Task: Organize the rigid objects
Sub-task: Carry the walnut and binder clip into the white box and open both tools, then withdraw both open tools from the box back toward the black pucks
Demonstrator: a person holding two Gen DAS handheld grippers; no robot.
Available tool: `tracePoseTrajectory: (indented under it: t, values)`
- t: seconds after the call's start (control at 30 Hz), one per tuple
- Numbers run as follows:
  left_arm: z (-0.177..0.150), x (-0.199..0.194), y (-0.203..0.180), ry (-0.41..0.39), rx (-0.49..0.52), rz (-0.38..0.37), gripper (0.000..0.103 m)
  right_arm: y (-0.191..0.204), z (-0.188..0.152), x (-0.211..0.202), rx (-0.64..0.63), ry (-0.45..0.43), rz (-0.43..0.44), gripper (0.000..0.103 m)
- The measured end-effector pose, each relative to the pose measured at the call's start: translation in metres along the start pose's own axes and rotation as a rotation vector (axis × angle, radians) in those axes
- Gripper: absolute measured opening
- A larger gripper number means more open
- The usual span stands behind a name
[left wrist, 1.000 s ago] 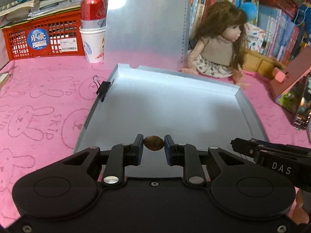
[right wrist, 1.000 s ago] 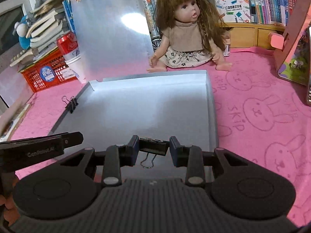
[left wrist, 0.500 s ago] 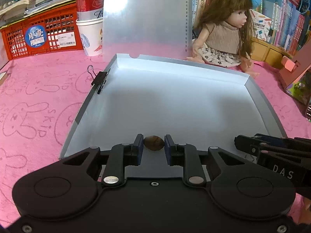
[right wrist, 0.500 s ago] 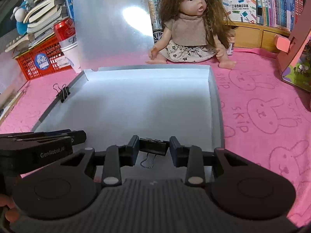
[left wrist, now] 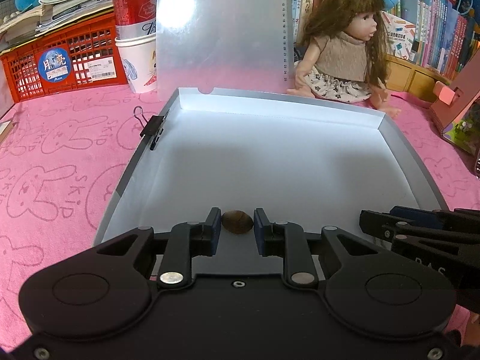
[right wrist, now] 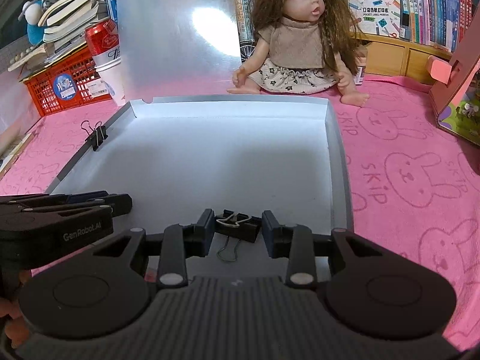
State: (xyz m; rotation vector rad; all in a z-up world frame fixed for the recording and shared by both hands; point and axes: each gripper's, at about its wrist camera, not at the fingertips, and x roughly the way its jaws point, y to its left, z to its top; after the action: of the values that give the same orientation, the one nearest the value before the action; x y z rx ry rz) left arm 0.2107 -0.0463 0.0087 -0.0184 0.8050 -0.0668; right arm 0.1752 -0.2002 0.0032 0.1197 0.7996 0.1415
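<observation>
Showing only rightward: binder clip point(right wrist: 238, 228) between parted pads.

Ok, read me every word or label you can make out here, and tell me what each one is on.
"GenRobot.AI": side of the left gripper
"SKIP": pink bunny cloth
"POCKET LABEL PRINTER": box behind the doll
"Moon": round sticker on the red crate
Red can, paper cup, book spines: too small or blurred.
</observation>
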Motion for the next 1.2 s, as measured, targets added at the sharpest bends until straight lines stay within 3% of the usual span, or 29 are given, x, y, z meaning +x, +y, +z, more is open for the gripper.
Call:
tracePoseTrajectory:
  t: [0.1, 0.17, 0.27, 0.33, 0.63, 1.2]
  values:
    - [-0.001, -0.003, 0.001, -0.003, -0.002, -0.006, 0.027, 0.001, -0.001, -0.002, -0.001, -0.006, -0.004, 0.045]
    - [-0.001, -0.005, 0.002, -0.008, -0.004, -0.001, 0.035, 0.002, -0.001, -0.004, -0.01, -0.014, -0.008, 0.056]
    - [-0.002, -0.015, 0.003, -0.032, 0.004, -0.001, 0.044, 0.004, -0.002, -0.009, -0.019, -0.029, -0.01, 0.06]
    - [-0.003, -0.022, 0.003, -0.054, 0.014, -0.007, 0.055, 0.004, -0.002, -0.014, -0.024, -0.038, -0.01, 0.064]
    - [-0.009, -0.057, 0.005, -0.123, 0.035, -0.013, 0.075, 0.008, -0.007, -0.043, -0.065, -0.096, -0.024, 0.08]
    - [-0.042, -0.111, 0.014, -0.189, 0.052, -0.048, 0.079, 0.019, -0.028, -0.097, -0.11, -0.202, -0.007, 0.084]
